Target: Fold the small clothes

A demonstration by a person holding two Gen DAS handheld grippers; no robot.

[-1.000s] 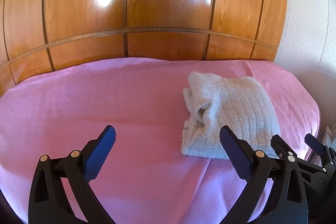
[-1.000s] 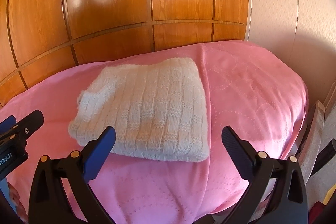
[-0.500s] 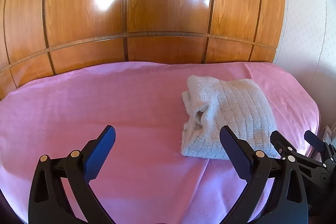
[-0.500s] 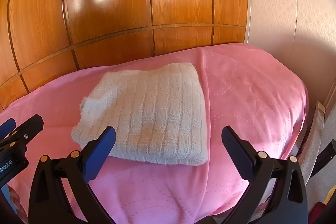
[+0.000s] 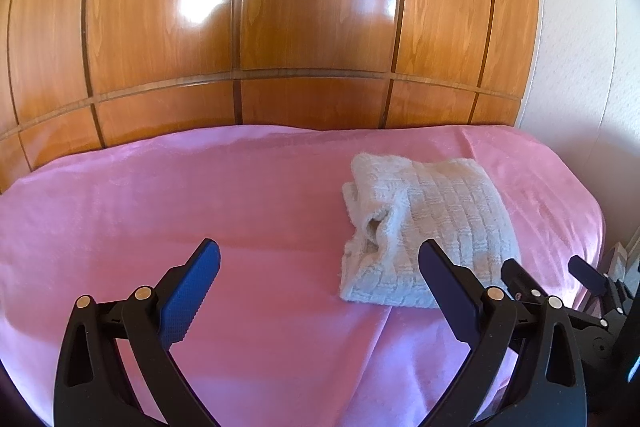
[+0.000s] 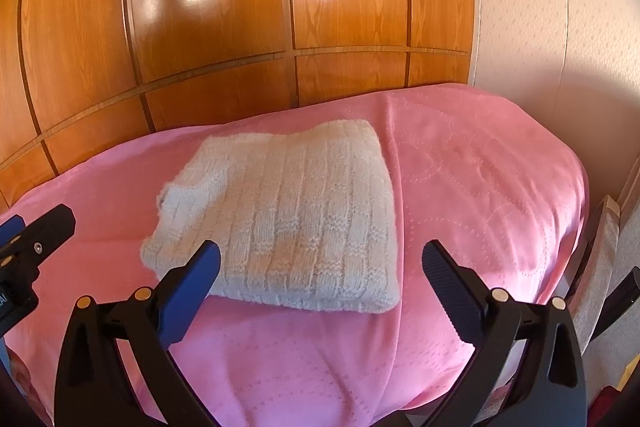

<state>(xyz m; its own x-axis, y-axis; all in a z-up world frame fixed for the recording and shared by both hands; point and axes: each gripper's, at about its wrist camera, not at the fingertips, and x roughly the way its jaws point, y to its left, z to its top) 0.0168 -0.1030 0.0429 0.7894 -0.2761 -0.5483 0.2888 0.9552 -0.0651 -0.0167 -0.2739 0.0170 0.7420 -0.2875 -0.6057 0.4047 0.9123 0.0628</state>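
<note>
A cream knitted garment (image 5: 432, 227) lies folded into a thick rectangle on the pink bedspread (image 5: 200, 195); it also shows in the right wrist view (image 6: 288, 215). My left gripper (image 5: 320, 271) is open and empty, held above the bedspread to the left of the garment. My right gripper (image 6: 320, 267) is open and empty, held just in front of the garment's near edge. The right gripper's fingers (image 5: 520, 279) show at the right edge of the left wrist view, and the left gripper's finger (image 6: 44, 231) at the left edge of the right wrist view.
A glossy wooden panelled headboard (image 5: 280, 27) stands behind the bed. A pale textured wall (image 6: 560, 27) is on the right. The bed's right edge (image 6: 580, 211) drops off beside a narrow gap with some items.
Both grippers have drawn back and up a little from the garment. The folded garment has not moved and both grippers have stayed open.
</note>
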